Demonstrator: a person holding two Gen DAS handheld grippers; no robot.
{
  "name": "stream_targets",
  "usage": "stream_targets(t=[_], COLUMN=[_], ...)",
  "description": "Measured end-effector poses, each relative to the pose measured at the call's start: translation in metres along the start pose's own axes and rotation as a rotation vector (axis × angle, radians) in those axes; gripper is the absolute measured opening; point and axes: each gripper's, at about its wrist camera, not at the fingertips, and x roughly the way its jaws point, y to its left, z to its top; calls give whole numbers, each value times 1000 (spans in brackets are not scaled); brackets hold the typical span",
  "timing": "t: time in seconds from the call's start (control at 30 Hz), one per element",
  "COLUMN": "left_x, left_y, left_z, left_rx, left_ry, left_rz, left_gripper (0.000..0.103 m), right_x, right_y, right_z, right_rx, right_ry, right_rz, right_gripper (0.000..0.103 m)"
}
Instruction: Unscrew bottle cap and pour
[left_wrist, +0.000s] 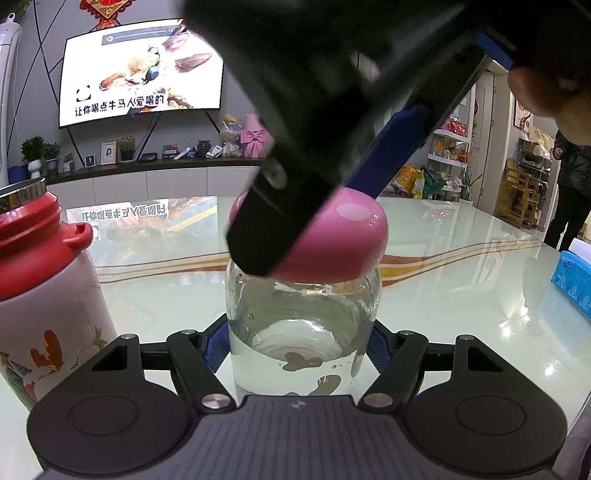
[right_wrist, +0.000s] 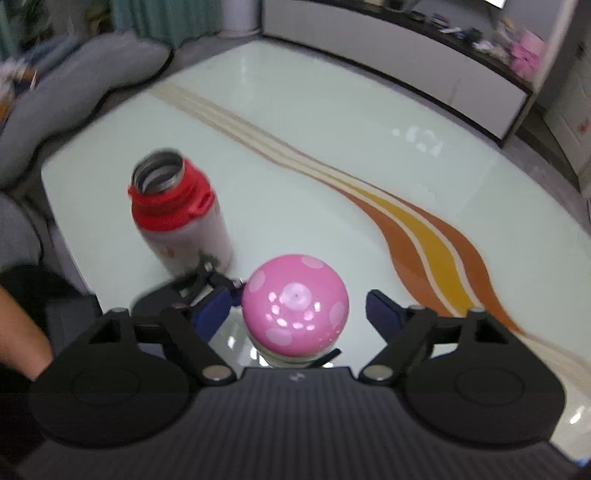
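Observation:
A clear glass bottle (left_wrist: 303, 332) with water stands on the glossy table. My left gripper (left_wrist: 297, 343) is shut on its body, blue pads on both sides. Its pink dotted cap (left_wrist: 332, 243) sits on top and also shows in the right wrist view (right_wrist: 295, 306). My right gripper (right_wrist: 295, 314) hangs over the cap from above, open, with its blue fingers (right_wrist: 384, 314) on either side and a gap to the right finger. A white flask with a red collar (right_wrist: 177, 210) stands open to the left and also shows in the left wrist view (left_wrist: 40, 288).
The pale glass table (right_wrist: 332, 147) has orange and yellow stripes. A blue tissue box (left_wrist: 572, 280) sits at the right edge. A TV and cabinet stand behind, a grey sofa (right_wrist: 74, 92) to the left, a person (left_wrist: 569, 192) at the far right.

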Motion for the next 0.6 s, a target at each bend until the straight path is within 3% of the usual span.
stream_targets(t=[0.1,0.17,0.27,0.47,0.6], left_x=[0,-2,-3,-5,-4], left_y=[0,2,1,3,3], left_z=[0,-3,-4,-4,-4], left_rx=[-1,-1,-1,-2,-3], left_ry=[0,-1,-1,1,3], left_rz=[1,1,1,-1,-2], left_gripper=[74,74,74,74,74], right_x=[-1,3,6,11,11], right_y=[0,-1,2,17,17], right_z=[2,4,7,12,11], right_rx=[119,275,365,349,303], right_ry=[-1,25,36,46,47], right_rz=[-23,-73,-121,-185,-173], right_gripper=[86,85,80,66,65])
